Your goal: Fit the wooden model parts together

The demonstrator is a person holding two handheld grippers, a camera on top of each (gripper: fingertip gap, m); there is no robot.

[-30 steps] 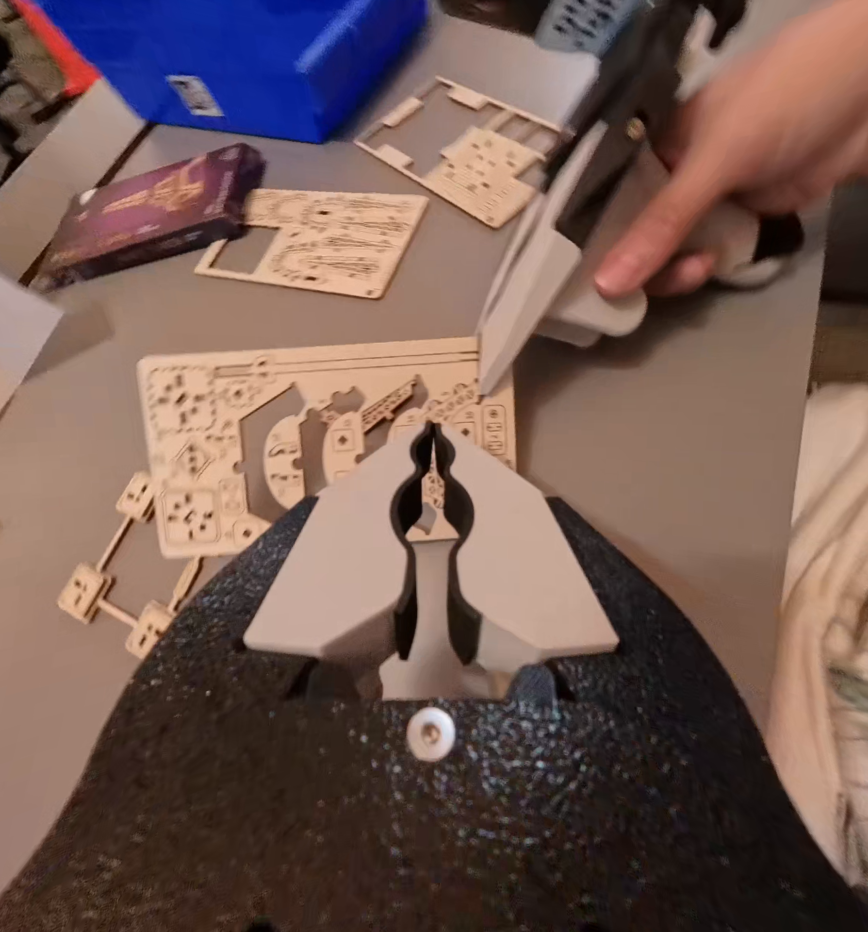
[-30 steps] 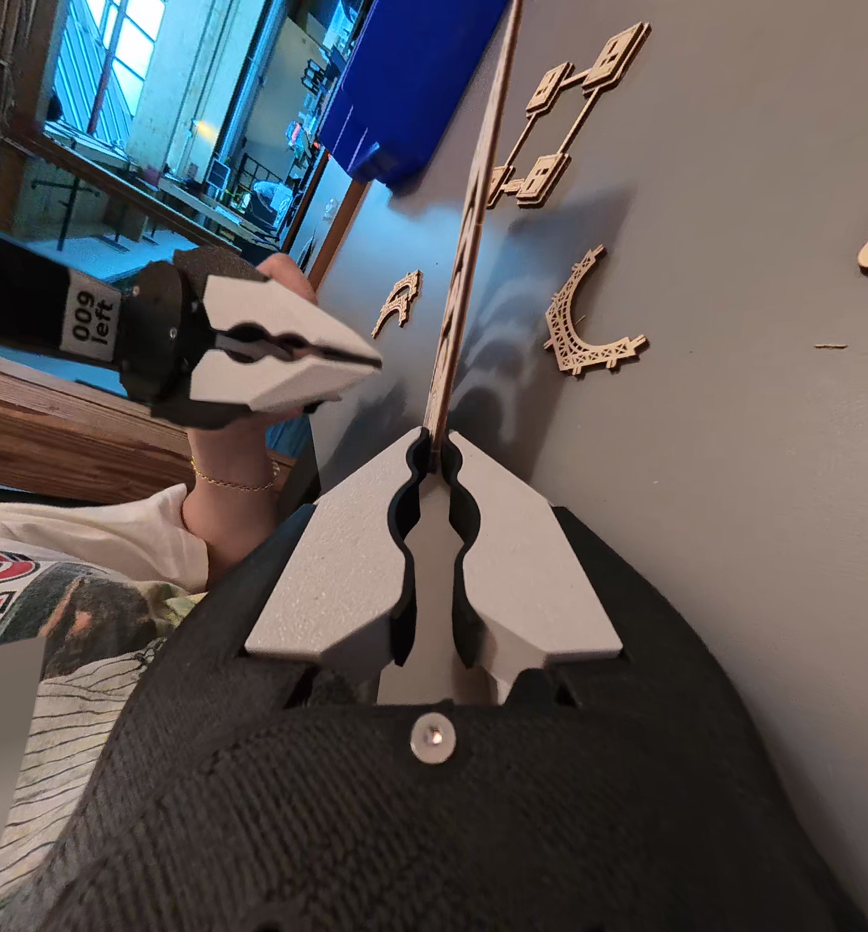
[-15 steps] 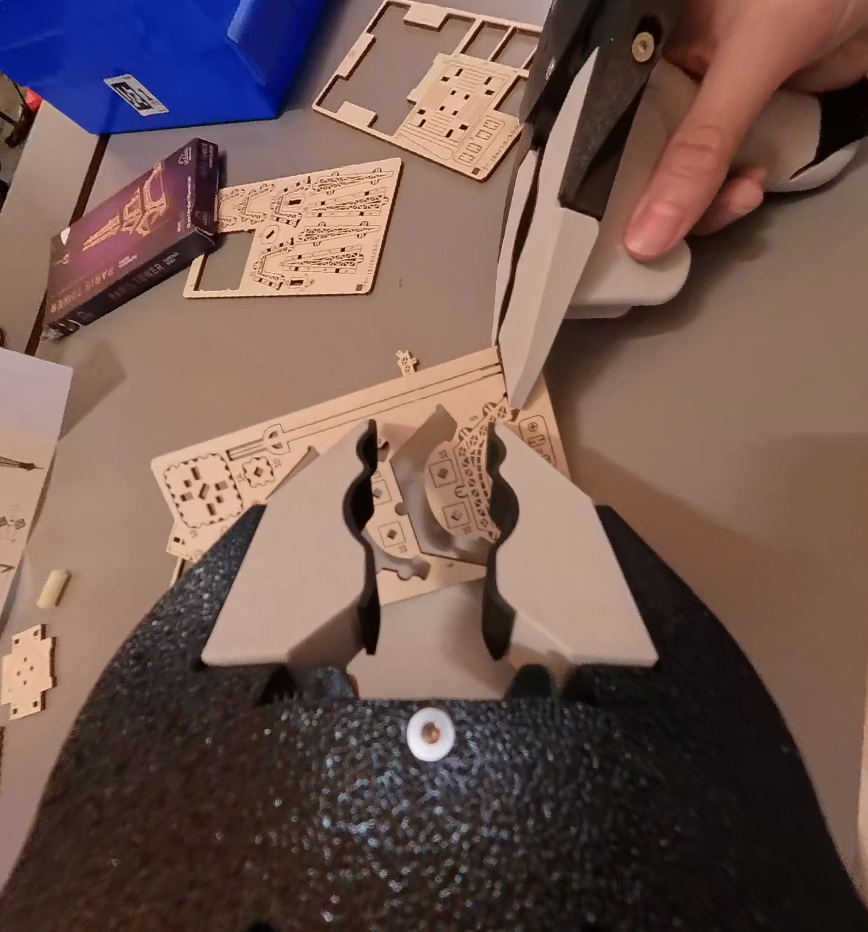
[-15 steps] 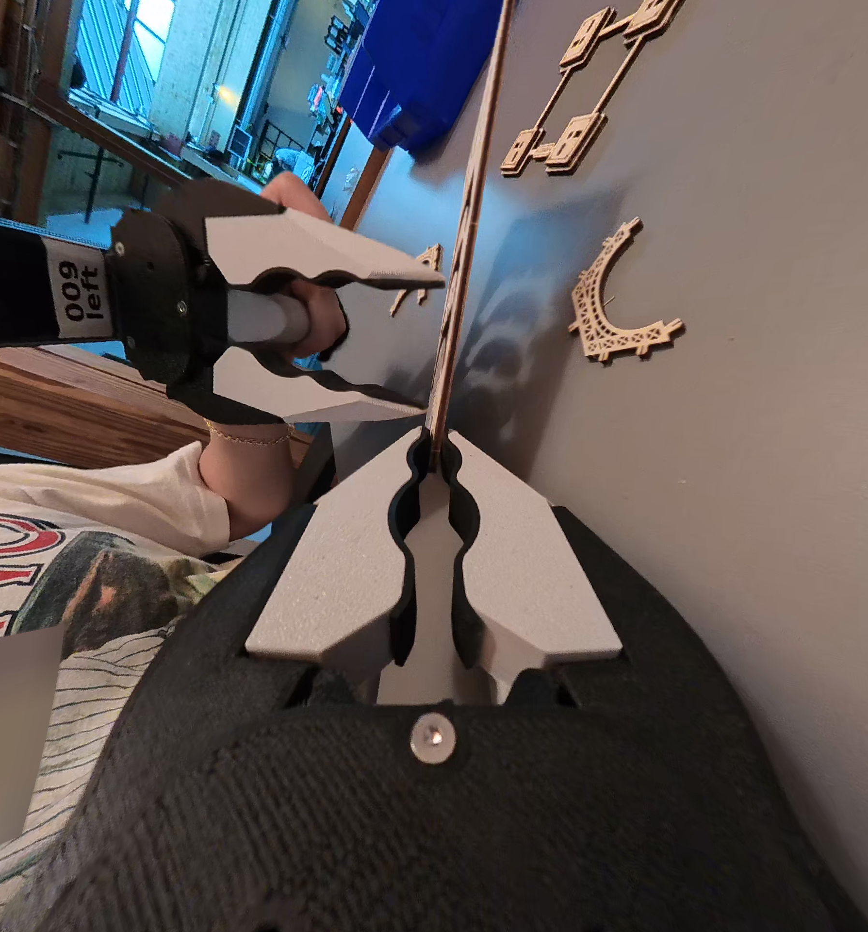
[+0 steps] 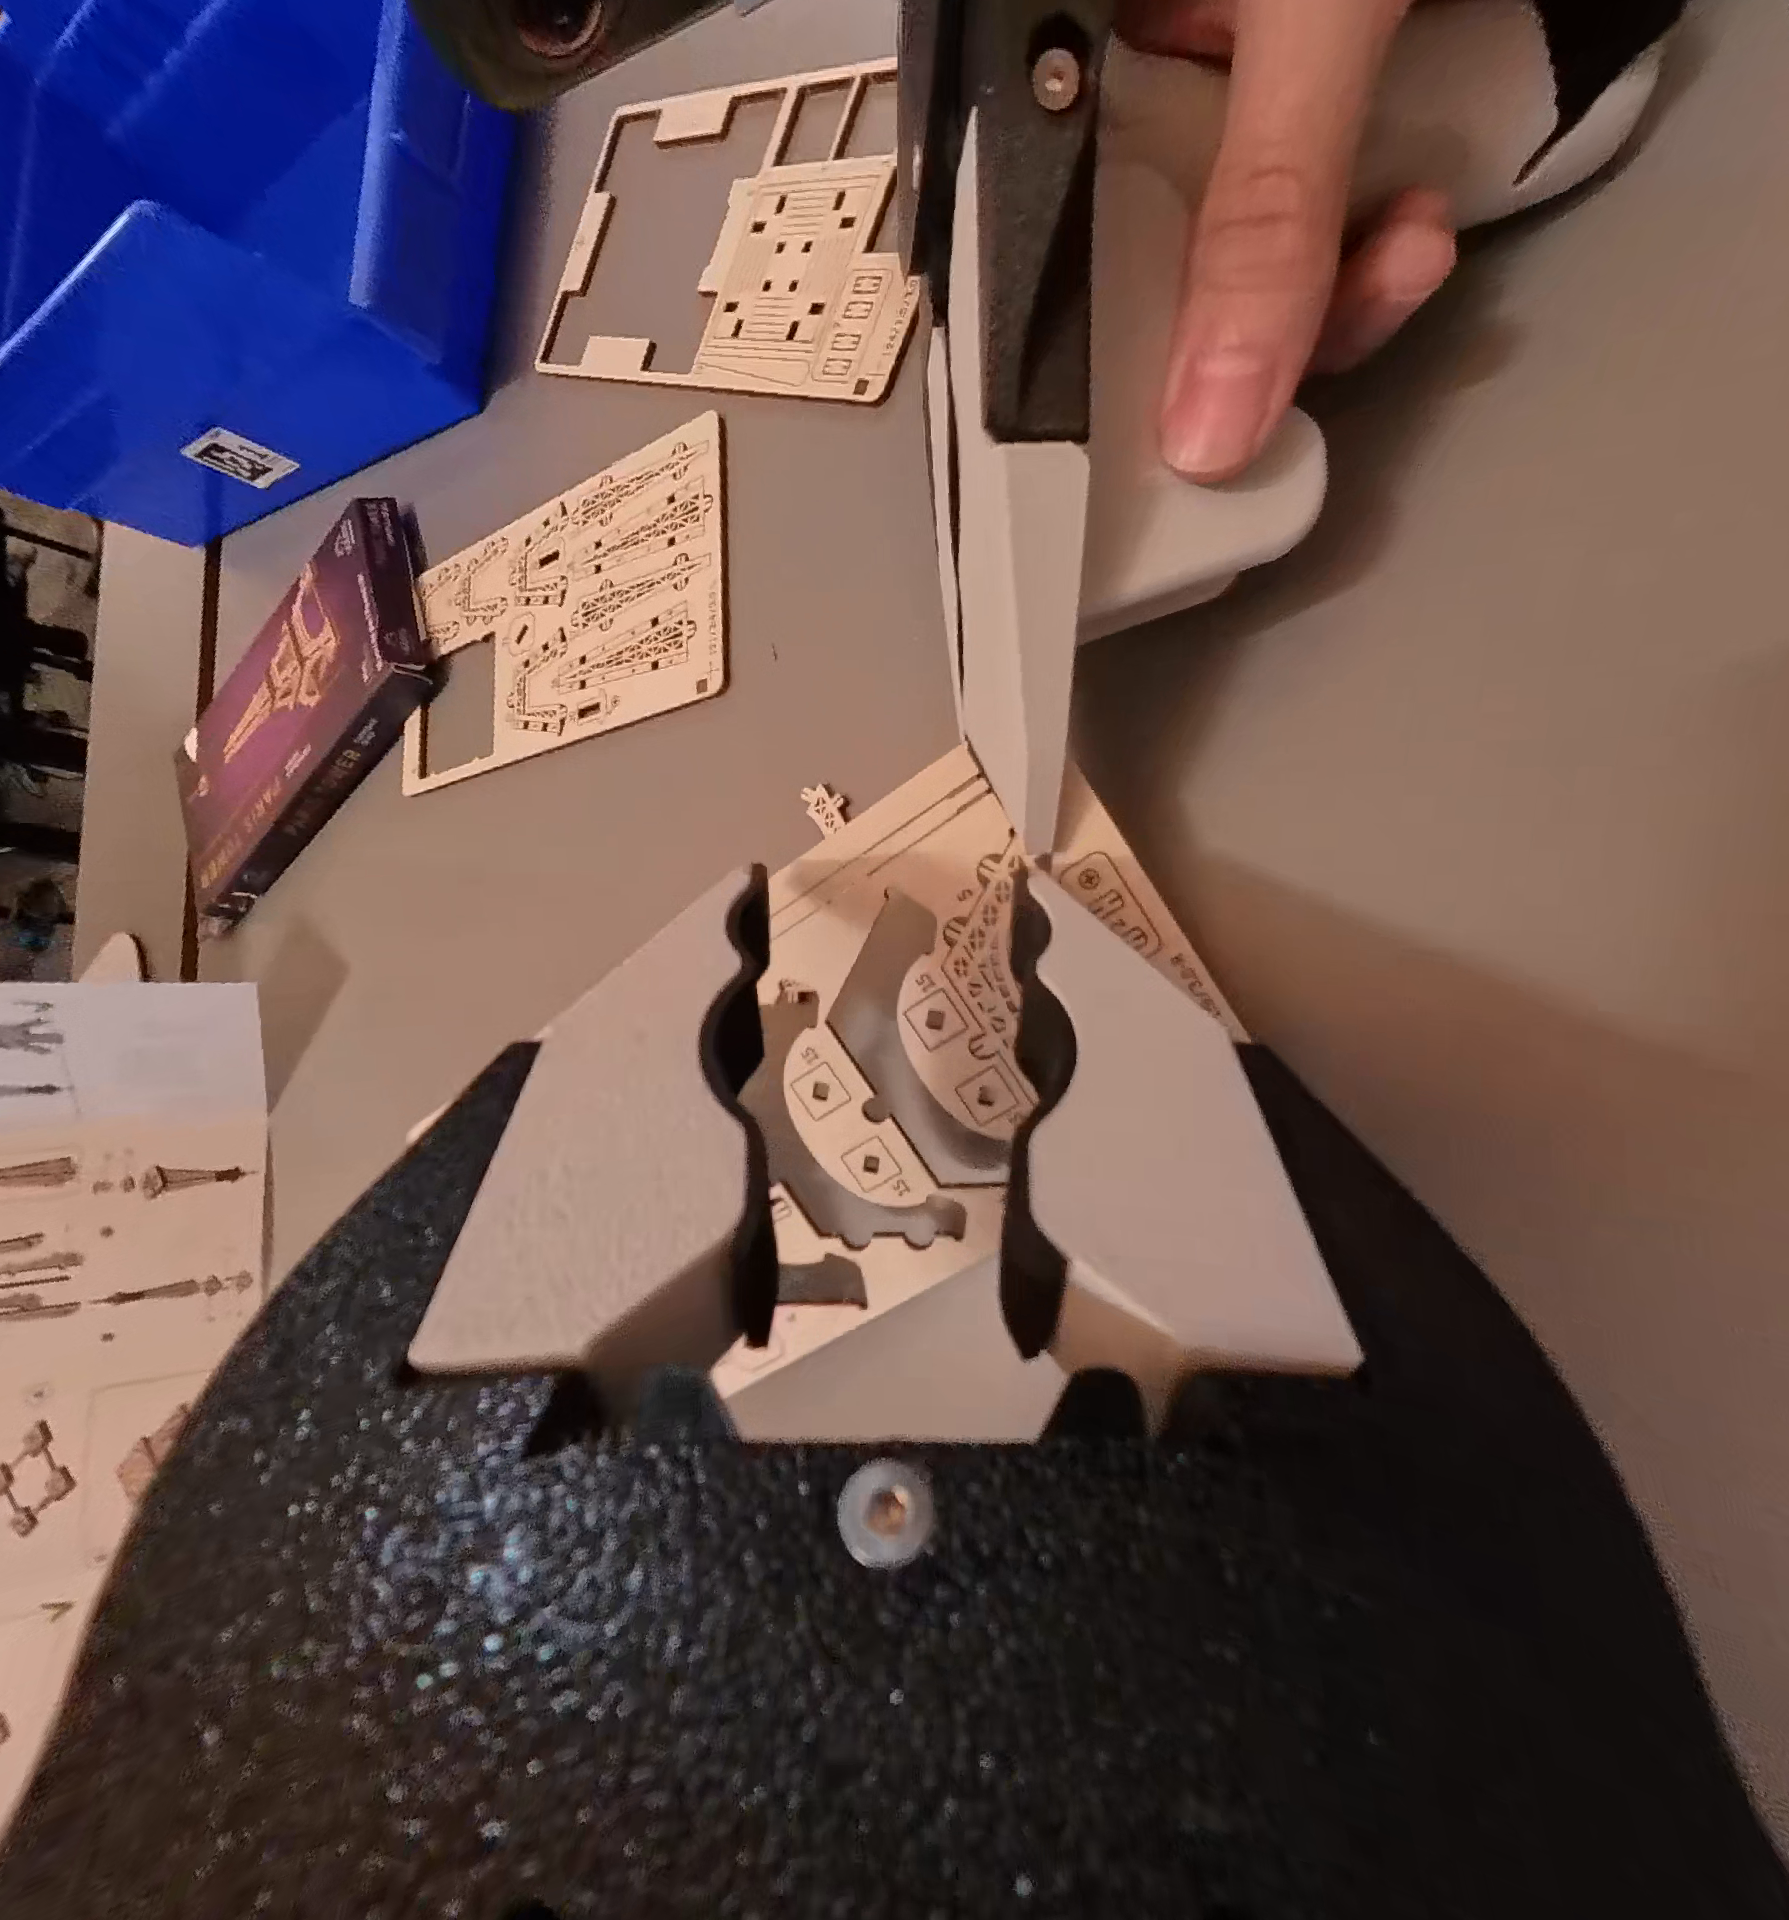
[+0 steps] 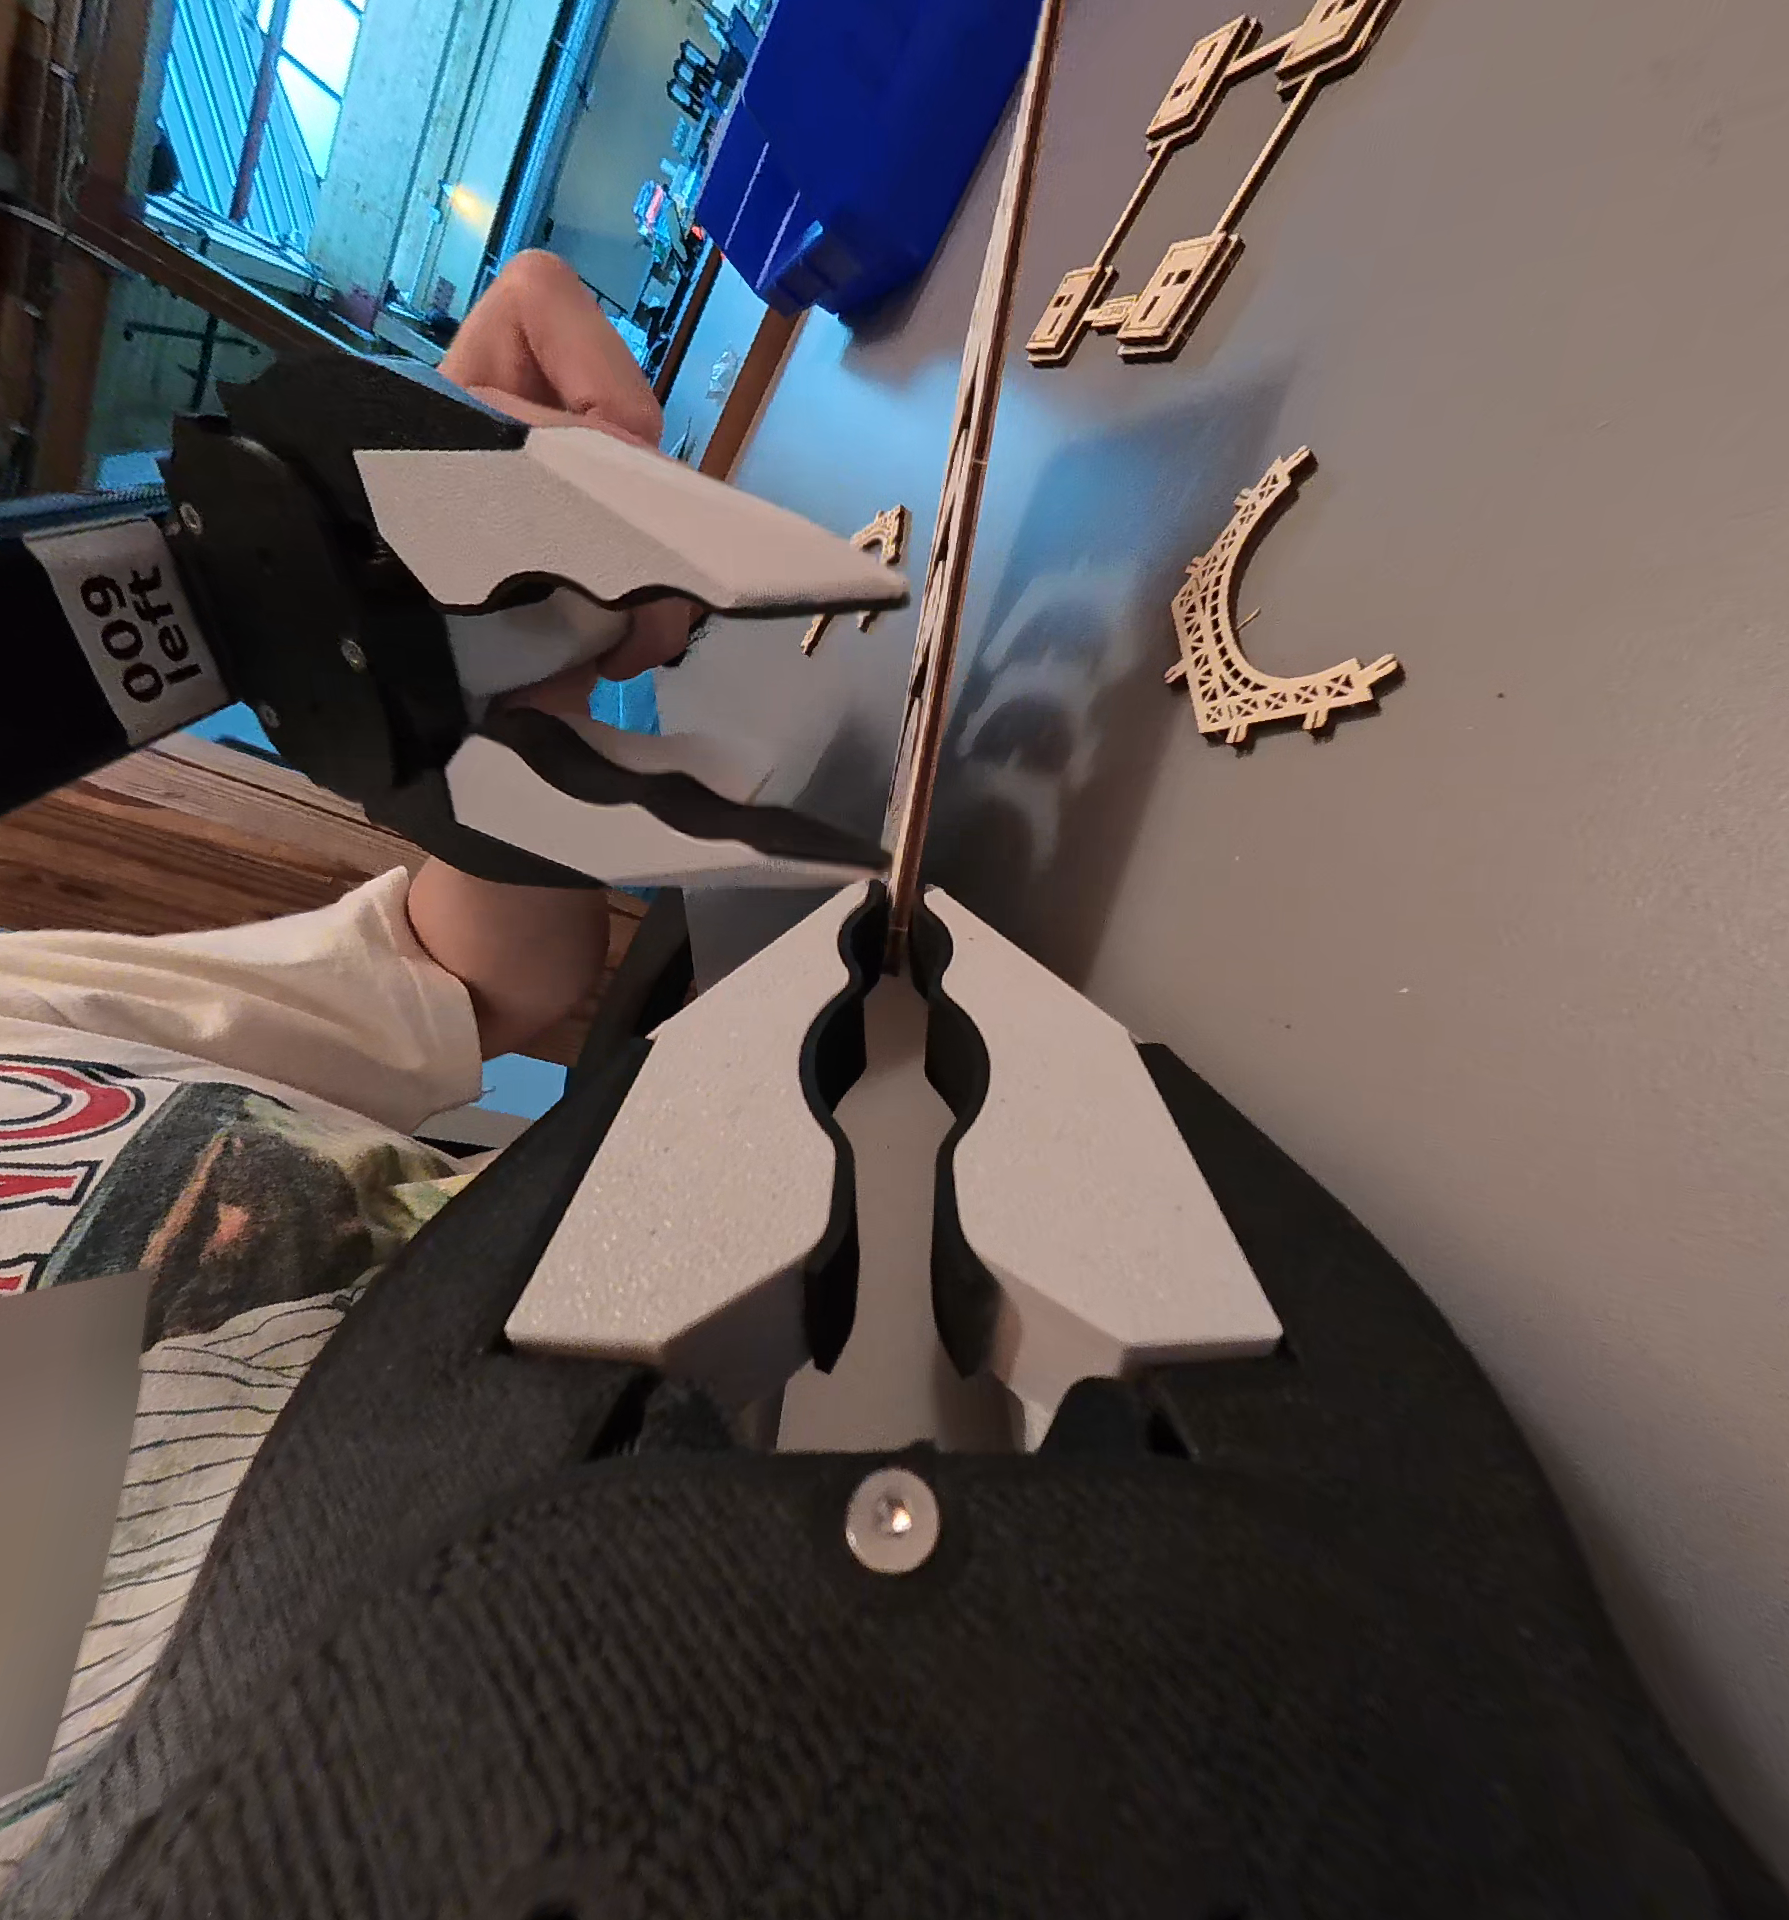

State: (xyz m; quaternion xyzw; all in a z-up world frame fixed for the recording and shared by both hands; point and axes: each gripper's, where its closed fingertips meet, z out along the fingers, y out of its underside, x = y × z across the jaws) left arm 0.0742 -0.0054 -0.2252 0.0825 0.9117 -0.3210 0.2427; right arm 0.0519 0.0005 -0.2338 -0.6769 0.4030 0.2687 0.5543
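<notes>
— While the grey table (image 5: pixel 1492 935) is scanned from the left, what is met first?

— At nine o'clock in the left wrist view a paper instruction sheet (image 5: pixel 90 1195) is seen, with a blue bin (image 5: pixel 194 312) at ten o'clock and a dark purple box (image 5: pixel 298 707) just below it. Two wooden part sheets (image 5: pixel 568 613) are laid flat toward twelve o'clock.

— And the left gripper (image 5: pixel 885 894)?

— Its jaws are spread wide, nothing being held; a third wooden sheet (image 5: pixel 931 1049) is framed between them.

— How is that sheet kept?

— Its corner is clamped by the right gripper (image 6: pixel 895 899), whose fingers are pressed onto the thin edge, the sheet being lifted off the table. A curved arch piece (image 6: pixel 1274 634) is seen loose at two o'clock in the right wrist view, and a four-pad frame piece (image 6: pixel 1181 208) toward one o'clock.
</notes>
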